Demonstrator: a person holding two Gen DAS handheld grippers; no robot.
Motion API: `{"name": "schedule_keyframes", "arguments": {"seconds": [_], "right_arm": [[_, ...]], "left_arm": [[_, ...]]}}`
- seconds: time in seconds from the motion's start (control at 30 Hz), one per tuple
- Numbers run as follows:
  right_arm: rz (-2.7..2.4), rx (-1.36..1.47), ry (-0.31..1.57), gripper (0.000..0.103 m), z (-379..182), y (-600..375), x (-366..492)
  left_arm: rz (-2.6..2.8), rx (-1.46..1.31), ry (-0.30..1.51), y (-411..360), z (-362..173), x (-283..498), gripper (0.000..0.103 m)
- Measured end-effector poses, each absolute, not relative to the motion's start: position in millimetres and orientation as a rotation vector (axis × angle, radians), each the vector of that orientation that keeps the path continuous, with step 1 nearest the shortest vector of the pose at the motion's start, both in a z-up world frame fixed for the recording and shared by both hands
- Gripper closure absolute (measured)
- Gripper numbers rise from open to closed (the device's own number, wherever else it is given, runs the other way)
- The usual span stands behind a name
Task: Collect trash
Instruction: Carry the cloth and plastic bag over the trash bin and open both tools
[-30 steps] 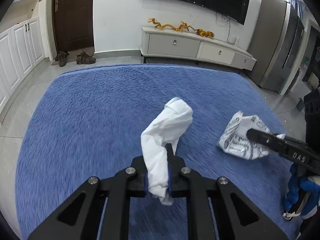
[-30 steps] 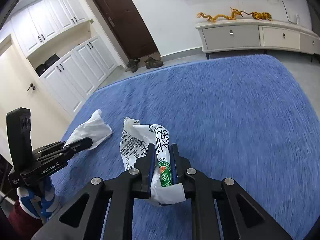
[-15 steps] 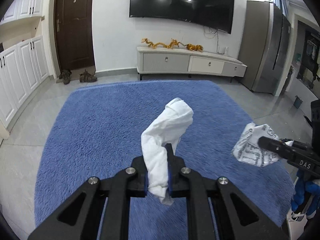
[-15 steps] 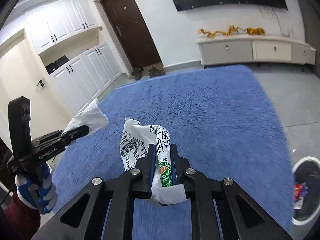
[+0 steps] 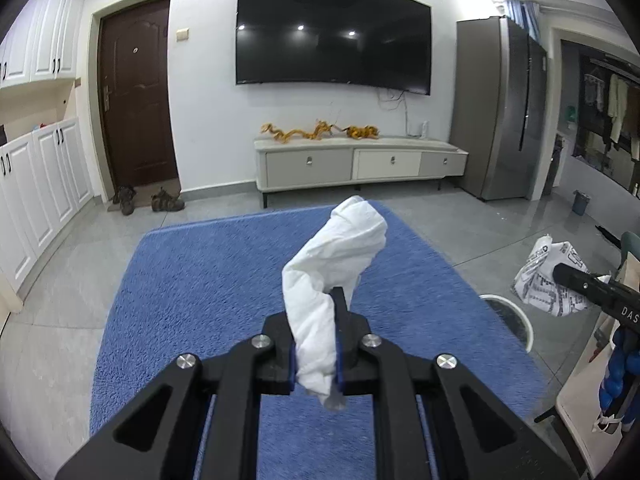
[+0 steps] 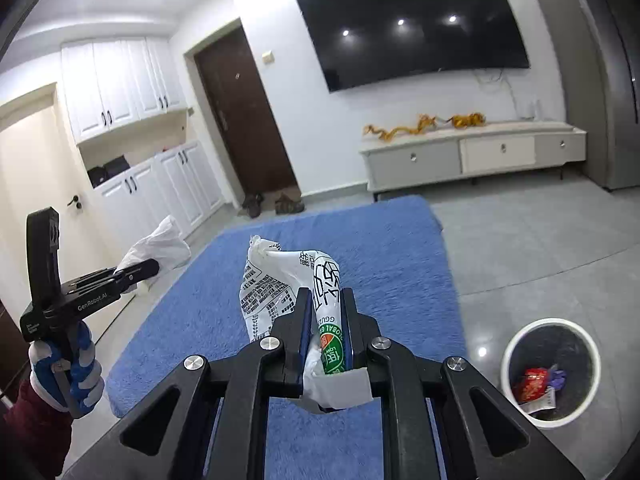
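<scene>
My left gripper [image 5: 316, 320] is shut on a crumpled white tissue [image 5: 336, 248] and holds it high above the blue rug [image 5: 200, 280]. It also shows in the right wrist view [image 6: 136, 270], with the tissue [image 6: 160, 246]. My right gripper [image 6: 324, 308] is shut on a printed white plastic wrapper [image 6: 276, 280] with a green label. The wrapper also shows in the left wrist view [image 5: 540, 276], at the right gripper's tip [image 5: 560, 270]. A white trash bin [image 6: 550, 372] with a dark liner stands on the floor at lower right, with some trash inside; its rim [image 5: 516, 320] shows beside the rug.
A TV cabinet [image 5: 360, 168] stands against the far wall under a wall TV [image 5: 332, 32]. A brown door [image 5: 136, 96] with shoes [image 5: 148, 200] is at far left, beside white cupboards [image 5: 36, 184]. A grey fridge [image 5: 500, 120] stands at right. Grey tile floor [image 6: 540, 248] surrounds the rug.
Both grippers have risen and tilted up with their trash still held; the rug has dropped lower in view. The trash bin has come into view at the right.
</scene>
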State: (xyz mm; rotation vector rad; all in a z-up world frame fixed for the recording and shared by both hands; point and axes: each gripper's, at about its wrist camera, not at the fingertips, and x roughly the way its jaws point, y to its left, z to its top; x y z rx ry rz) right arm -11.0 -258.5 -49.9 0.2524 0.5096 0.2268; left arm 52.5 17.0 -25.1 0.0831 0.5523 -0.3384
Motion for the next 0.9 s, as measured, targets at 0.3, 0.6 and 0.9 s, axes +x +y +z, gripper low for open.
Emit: {"name": "schedule_keyframes", "arguments": {"seconds": [0.3, 0.6, 0.9], "right_arm": [[0.133, 0.251, 0.408, 0.09, -25.2, -291.7, -68.1], [-0.012, 0.303, 0.327, 0.09, -24.4, -348.9, -113.9], [-0.227, 0.398, 0.359, 0.09, -73.0, -429.2, -120.8]], "left_arm": [[-0.433, 0.126, 0.484, -27.5, 4.3, 14.3, 0.091], [-0.557, 0.212, 0.485, -112.0, 10.3, 5.0, 0.091], [-0.695, 0.346, 0.593, -235.7, -27.8, 24.8, 0.091]]}}
